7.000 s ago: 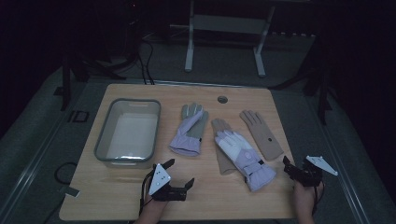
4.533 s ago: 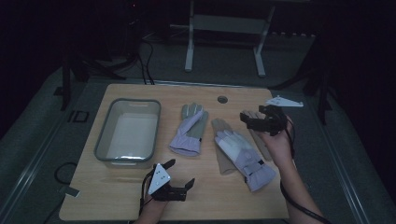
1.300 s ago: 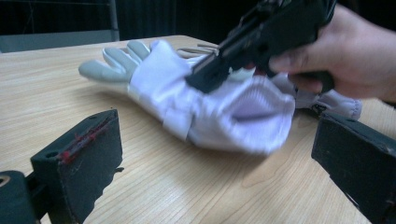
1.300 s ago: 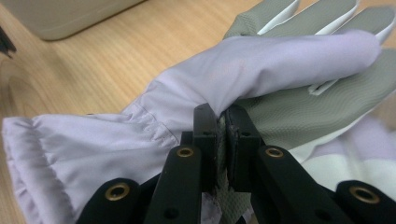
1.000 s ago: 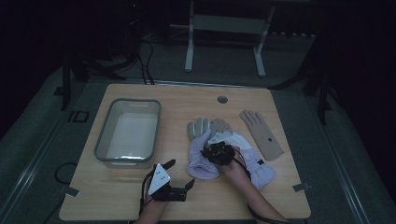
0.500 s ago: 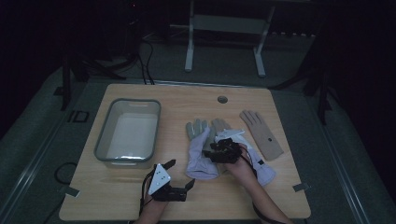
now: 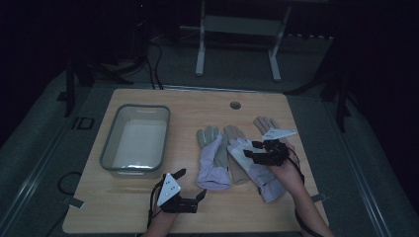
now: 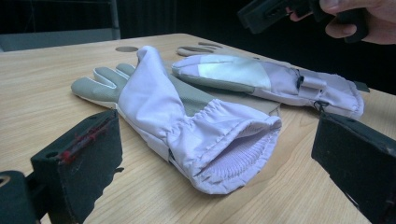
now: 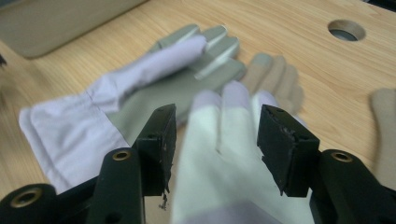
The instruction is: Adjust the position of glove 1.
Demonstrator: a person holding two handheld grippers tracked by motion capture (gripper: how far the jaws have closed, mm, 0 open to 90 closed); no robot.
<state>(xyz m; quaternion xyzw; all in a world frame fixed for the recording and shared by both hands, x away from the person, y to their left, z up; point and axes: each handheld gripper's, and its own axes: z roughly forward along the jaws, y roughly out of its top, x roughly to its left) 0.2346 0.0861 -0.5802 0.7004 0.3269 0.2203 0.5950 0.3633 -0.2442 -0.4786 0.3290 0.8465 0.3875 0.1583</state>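
Four gloves (image 7: 213,159), one grey tub (image 7: 136,140)

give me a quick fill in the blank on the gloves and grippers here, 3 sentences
1. The clear plastic tub stands to the ______ of the gloves in the high view.
2. The right gripper hangs over the lavender glove with its jaws ______, nothing clamped between them.
3. The left gripper rests on the wooden ______ near the cuff of the other lavender glove.

Missing words: left; open; table
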